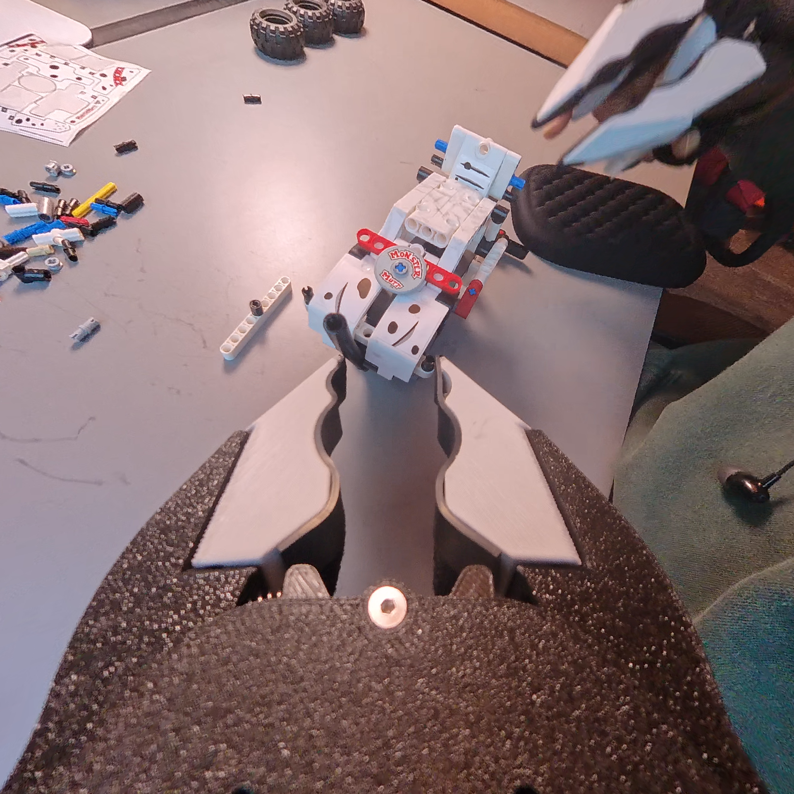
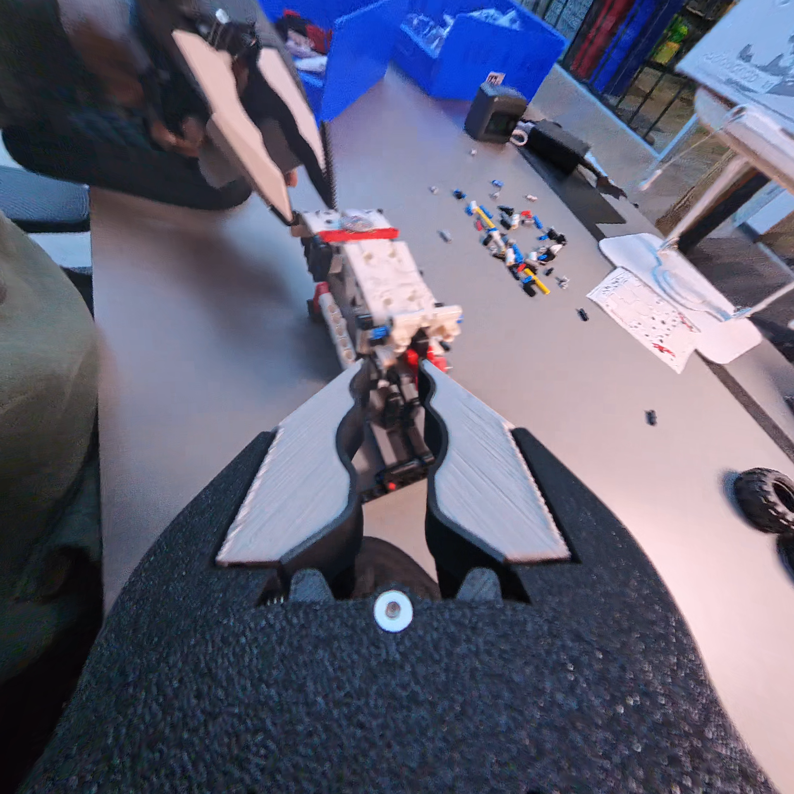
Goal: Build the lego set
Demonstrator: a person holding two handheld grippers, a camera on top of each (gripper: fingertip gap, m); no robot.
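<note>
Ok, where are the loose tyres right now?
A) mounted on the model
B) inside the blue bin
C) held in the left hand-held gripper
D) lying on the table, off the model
D: the tyres lie in a cluster on the table, apart from the model, which has no wheels on it.

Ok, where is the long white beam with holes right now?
In the left wrist view, the long white beam with holes lies flat on the grey table, just left of the white Lego vehicle.

White spotted lego truck [image 1: 412,262], red beam [image 1: 410,264], knobbly black tyres [image 1: 307,25].
</note>
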